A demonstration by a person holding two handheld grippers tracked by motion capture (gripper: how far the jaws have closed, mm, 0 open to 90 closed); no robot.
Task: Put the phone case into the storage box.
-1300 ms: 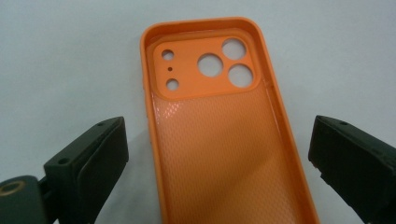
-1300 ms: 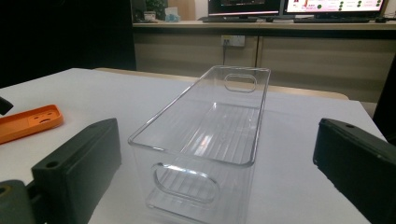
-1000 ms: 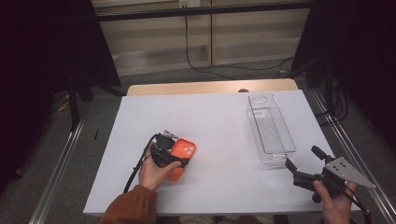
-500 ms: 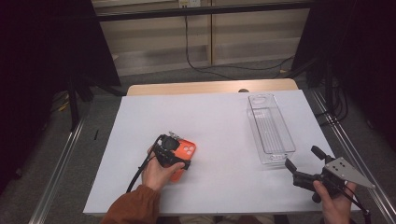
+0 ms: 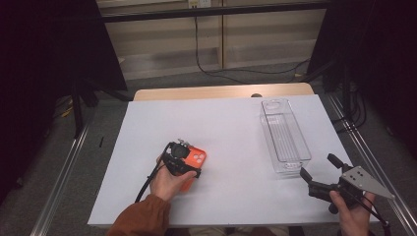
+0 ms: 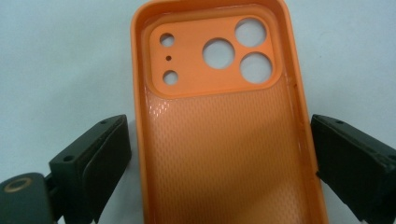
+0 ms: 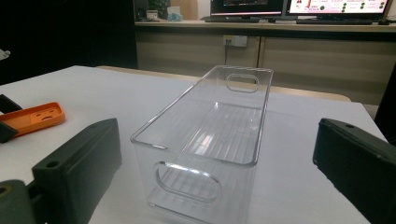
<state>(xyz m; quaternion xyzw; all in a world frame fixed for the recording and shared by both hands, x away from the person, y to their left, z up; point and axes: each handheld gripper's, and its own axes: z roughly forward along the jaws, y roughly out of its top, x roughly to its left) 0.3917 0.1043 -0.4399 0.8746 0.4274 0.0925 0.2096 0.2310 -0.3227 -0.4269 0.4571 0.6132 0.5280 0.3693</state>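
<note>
The phone case (image 5: 193, 162) lies on the table (image 5: 226, 128) toward the near left — the clear bin (image 5: 284, 133) stands well apart, at the right.

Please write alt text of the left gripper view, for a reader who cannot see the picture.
An orange phone case lies open side up on a white table, between the two black jaws of the left tool, which stand open on either side of it. The jaws look close to the case's long edges without clearly pressing them. The camera cut-outs are at the case's far end.
</note>
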